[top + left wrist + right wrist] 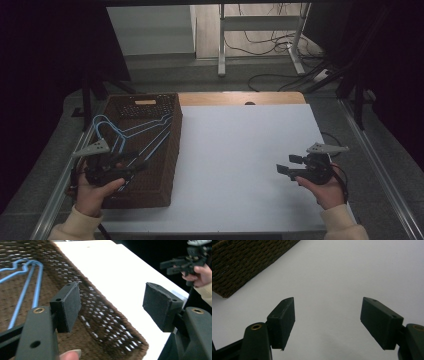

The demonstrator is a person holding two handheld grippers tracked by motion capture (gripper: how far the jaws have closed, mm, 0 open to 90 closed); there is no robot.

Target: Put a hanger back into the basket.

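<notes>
The left tool (131, 165) is hanging over the near part of the brown woven basket (165, 165), its jaws standing wide apart with nothing between them. In the left gripper view, the two black pads (72, 302) are framing the basket's right wall and the white bench (117, 272) beyond it. The right tool (290, 165) is hovering above the bench near its right edge, well apart from the basket, and its jaws are likewise spread and empty.

The blue wire hangers (127, 132) are lying inside the basket, stacked loosely, their hooks pointing toward the far left corner.

Judged step: placing hangers in the basket, with the left tool now free of them.

Procedure for clean execution:
- Be lifting the left tool straight clear of the rim, so that no pad is catching a wire.
- Be keeping the jaws spread until they are past the basket wall.
- Be checking that no hook is resting over the rim; a hook riding there is likely to tip out.
- Be holding the right tool steady and off the bench, ready to support the basket if it shifts.
</notes>
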